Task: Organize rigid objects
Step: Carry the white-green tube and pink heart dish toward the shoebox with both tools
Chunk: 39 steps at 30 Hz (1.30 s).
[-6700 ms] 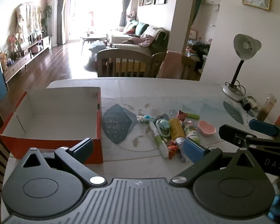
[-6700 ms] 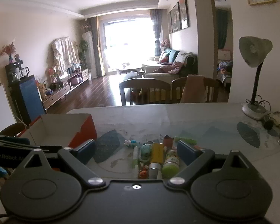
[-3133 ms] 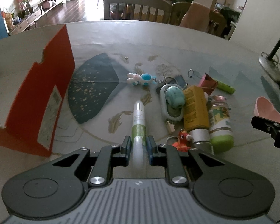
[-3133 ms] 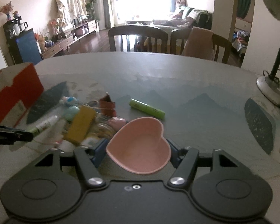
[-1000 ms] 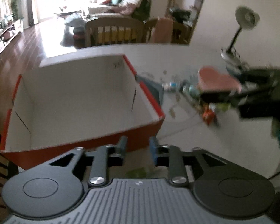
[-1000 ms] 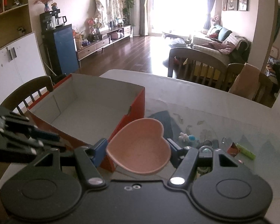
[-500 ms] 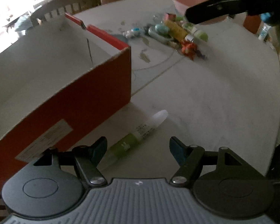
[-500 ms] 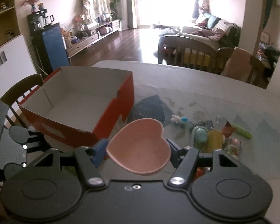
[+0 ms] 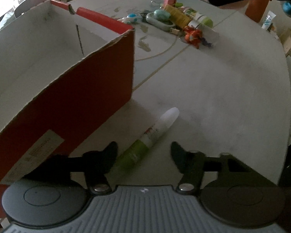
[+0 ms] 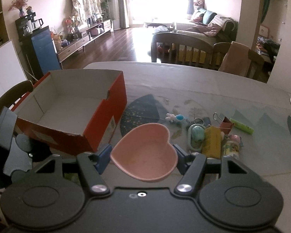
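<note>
Left claw (image 9: pixel 143 153): released, its jaws having just been closing; they stand apart on either side of the pen without pressing it.
Pen (image 9: pixel 151 136): green and white, lying on the bench (image 9: pixel 213 89) between the left claw's fingers, nearer the left finger, white cap pointing away from the claw; just outside the box's near corner.
Box (image 9: pixel 83 89): red outside, white inside, open-topped, ahead and to the left of the left claw; nothing shows on the part of its floor in view.
Right claw (image 10: pixel 143 155): clenched on the dish, one pad against each side.
Dish (image 10: pixel 145 151): pink, heart-shaped, held level between the right claw's fingers, above the bench and just right of the box's corner.
Heap (image 10: pixel 211 136): small things lying close together on the bench ahead and to the right of the right claw, among them a yellow tube, a green stick and a small toy figure.
</note>
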### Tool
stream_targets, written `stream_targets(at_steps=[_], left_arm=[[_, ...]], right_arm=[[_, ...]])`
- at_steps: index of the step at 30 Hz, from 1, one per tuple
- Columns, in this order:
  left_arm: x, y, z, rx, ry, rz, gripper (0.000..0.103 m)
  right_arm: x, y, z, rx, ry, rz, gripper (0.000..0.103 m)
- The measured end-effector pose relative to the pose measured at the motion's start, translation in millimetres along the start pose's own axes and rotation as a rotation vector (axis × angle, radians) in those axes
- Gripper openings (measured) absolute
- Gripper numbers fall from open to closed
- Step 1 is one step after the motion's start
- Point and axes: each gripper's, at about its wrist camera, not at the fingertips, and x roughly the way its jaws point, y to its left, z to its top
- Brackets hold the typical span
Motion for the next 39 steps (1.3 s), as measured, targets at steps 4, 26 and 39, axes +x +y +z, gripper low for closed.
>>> stream_targets(at_steps=[4,26,39], left_arm=[[-1,-19,-4,0.035,0.000,0.019,0.030],[-82,-8,12,-0.289,-0.217,0.062,0.017],[-156,45,38,-0.397,-0.368,0.187,0.017]], right_arm=[[1,3,3,-0.006,-0.003,0.003,0.066],[0,22,23,-0.084,-0.038,0.055,0.066],[12,67,61,-0.202,-0.076,0.135,0.066]])
